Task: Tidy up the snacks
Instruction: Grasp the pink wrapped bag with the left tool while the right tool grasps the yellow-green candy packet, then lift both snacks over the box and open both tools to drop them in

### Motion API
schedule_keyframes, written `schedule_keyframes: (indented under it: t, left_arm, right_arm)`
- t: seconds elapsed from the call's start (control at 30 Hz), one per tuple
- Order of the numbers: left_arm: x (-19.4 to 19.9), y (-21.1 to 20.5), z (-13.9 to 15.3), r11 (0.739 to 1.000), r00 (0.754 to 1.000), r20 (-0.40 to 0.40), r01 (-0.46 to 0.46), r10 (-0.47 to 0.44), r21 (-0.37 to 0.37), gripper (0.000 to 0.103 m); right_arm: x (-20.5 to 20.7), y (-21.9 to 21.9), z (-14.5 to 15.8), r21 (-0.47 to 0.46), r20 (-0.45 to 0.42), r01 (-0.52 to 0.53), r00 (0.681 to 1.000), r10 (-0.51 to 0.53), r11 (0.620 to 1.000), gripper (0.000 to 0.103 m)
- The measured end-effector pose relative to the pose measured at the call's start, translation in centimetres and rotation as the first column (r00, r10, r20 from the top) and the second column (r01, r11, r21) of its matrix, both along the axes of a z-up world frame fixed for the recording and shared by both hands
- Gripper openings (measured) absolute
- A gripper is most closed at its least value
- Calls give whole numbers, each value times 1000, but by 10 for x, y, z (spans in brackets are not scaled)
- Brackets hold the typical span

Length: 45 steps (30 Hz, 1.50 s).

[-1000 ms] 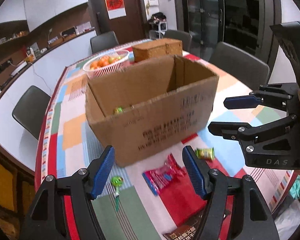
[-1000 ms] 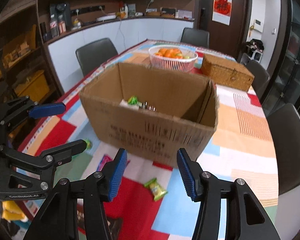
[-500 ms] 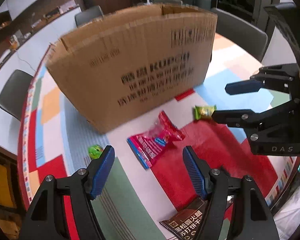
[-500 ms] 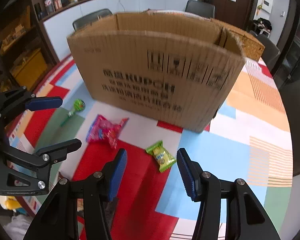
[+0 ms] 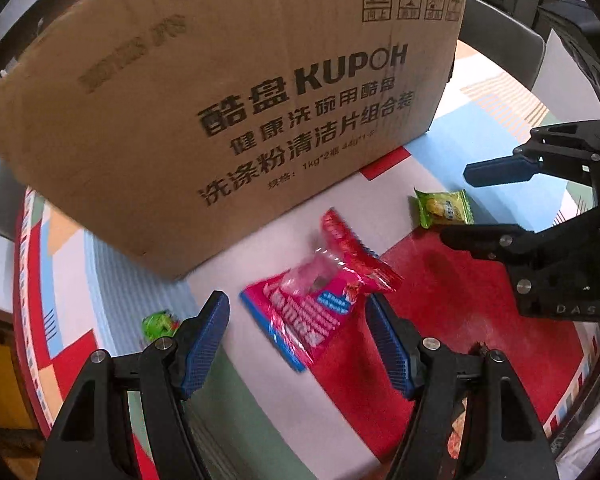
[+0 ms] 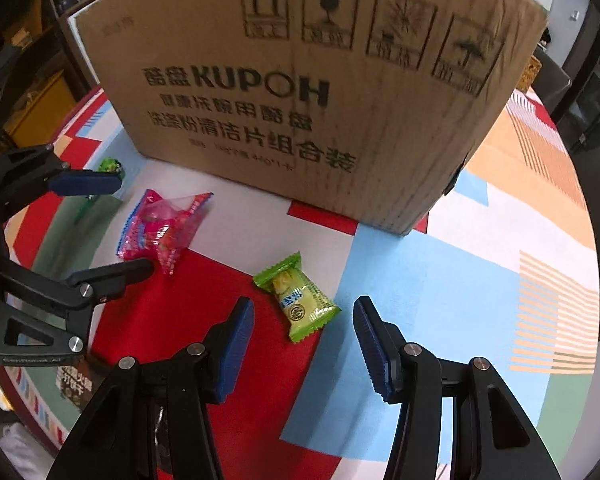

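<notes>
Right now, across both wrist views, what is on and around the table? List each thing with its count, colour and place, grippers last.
cardboard box: one, brown with black print, standing behind the snacks.
pink snack bag: one, pink and blue, flat on the tablecloth between the left gripper's open fingers.
green candy packet: one, green and yellow, between the right gripper's open fingers.
lollipop: one, green, beside the box's left corner.
dark packet: one, brown, at the table's near edge, mostly hidden.
tablecloth: one, multicoloured patches.
left gripper: black, blue pads, open.
right gripper: black, blue pads, open.
</notes>
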<state>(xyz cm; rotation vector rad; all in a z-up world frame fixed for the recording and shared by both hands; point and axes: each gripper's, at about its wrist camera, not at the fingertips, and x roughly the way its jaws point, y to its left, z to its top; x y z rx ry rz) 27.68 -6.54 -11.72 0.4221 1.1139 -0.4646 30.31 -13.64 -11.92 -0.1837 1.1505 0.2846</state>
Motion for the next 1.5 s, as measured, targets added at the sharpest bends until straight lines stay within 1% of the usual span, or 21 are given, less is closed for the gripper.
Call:
schedule_keyframes:
  t: [0.13,0.33,0.37,0.43,0.5,0.57,0.63,0.67,0.73,0.8,0.93,1.23,1.5]
  left_arm:
    - [7,-5,-6,1000,1000,-21,-8,7,-4,70]
    - [14,-3,-8,996,997,-50,-53,50,-70,69]
    - [15,-2,-8,995,997,-54,-63,58,-80,69]
    - [17,1,-9,992,995,-62,-81,76,-96,68]
    - [18,2,-9,989,994,-71,-96,89,-113,58]
    - [31,-5,-9,988,992,-82,-103,94,-117,52]
    - [31,-6,-9,987,992,-75,-110,102,-115,47]
    - [31,-6,-10,987,992,-73,-112,104,-115,41]
    - [30,-4,-13,985,991,-80,-118,108,-130,40]
    - [27,-4,-13,983,990,-84,-122,112,-138,35]
    - [18,-3,-9,979,989,-74,-139,129,-151,33]
    - [-6,-1,19,965,987,-11,-160,161,-207,33]
    - [-26,9,60,951,981,71,-158,183,-265,33]
  right_arm:
    - [4,-3,-5,21,-10,5,1000,-5,1000,53]
    - [9,-8,-6,49,-3,17,1000,-17,999,52]
    - [9,-9,-6,55,-5,19,1000,-18,998,49]
    - [10,-10,-7,67,-10,17,1000,-16,998,46]
    - [10,-9,-7,69,-3,15,1000,-15,998,44]
    - [9,-9,-7,69,4,15,1000,-15,998,35]
    - [9,-9,-7,66,8,15,1000,-15,998,29]
    - [8,-9,-6,64,10,16,1000,-17,998,25]
    - [7,-9,-6,65,13,16,1000,-17,998,24]
    - [7,-4,-9,69,15,22,1000,-23,997,22]
    - [4,-5,-6,84,22,33,999,-35,996,21]
    - [-13,-9,17,112,74,46,996,-55,993,21]
    - [-28,-13,47,138,144,42,988,-62,990,21]
